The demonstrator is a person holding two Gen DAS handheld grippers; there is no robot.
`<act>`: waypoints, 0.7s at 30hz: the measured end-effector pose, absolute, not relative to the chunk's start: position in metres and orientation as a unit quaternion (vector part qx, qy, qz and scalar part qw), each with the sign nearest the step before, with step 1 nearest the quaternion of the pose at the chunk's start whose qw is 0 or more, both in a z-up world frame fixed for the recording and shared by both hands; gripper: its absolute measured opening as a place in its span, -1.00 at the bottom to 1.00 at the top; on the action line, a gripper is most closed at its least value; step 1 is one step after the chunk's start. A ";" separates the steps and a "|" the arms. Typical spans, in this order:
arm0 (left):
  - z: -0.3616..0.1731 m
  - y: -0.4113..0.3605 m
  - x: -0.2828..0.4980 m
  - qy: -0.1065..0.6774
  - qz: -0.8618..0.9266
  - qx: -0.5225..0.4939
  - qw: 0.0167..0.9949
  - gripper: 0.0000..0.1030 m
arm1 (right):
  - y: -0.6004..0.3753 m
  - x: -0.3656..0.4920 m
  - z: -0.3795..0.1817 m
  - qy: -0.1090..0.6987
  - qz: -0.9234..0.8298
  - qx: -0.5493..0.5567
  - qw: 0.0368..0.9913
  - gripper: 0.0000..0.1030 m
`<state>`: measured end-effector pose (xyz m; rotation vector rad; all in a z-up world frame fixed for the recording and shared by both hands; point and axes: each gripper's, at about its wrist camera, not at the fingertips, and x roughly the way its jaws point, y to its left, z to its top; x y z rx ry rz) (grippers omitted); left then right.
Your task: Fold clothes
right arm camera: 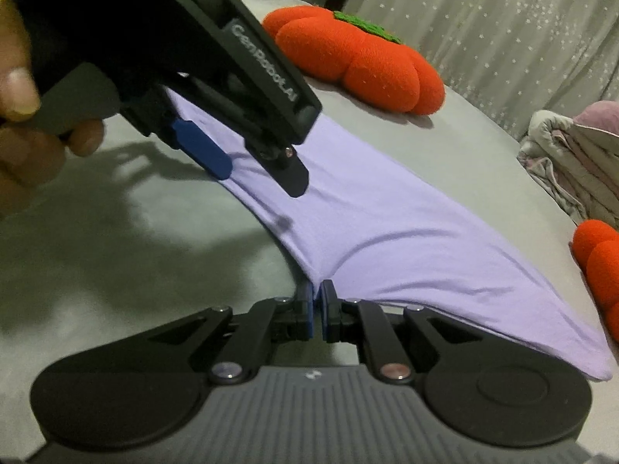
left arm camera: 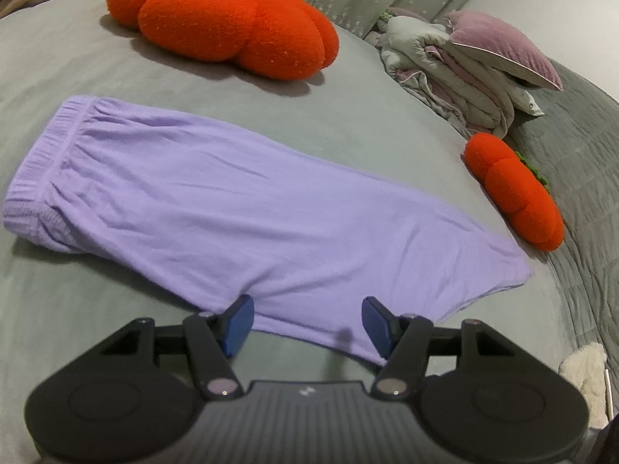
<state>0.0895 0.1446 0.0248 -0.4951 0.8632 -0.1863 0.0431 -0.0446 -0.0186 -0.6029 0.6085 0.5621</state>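
The right gripper (right arm camera: 317, 301) is pinched tight on the near edge of the lilac shorts (right arm camera: 387, 239), its pads hiding the bit of hem between them. The left gripper (left arm camera: 307, 323) stands wide over the same edge, gripping nothing; whether its pads touch cloth is hard to tell. The hand (right arm camera: 23, 89) carrying it is cut off at the frame edge. The shorts lie flat on the grey bed (left arm camera: 96, 309), long axis slanting from the gathered waistband (left arm camera: 42, 154) at far left toward the near right, smooth with fine creases, near 2 orange pumpkin cushions (left arm camera: 232, 19).
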 end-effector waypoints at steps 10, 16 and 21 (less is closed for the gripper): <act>0.027 0.149 0.088 0.416 -0.074 -0.259 0.869 0.27 | -0.062 0.041 -0.016 0.285 0.321 -0.245 0.869 -0.88; 0.031 0.144 0.087 0.413 -0.049 -0.243 0.876 0.35 | -0.073 0.040 -0.007 0.303 0.347 -0.226 0.858 -0.82; 0.033 0.131 0.090 0.414 -0.045 -0.196 0.888 0.47 | -0.092 0.041 0.004 0.297 0.339 -0.190 0.872 -0.39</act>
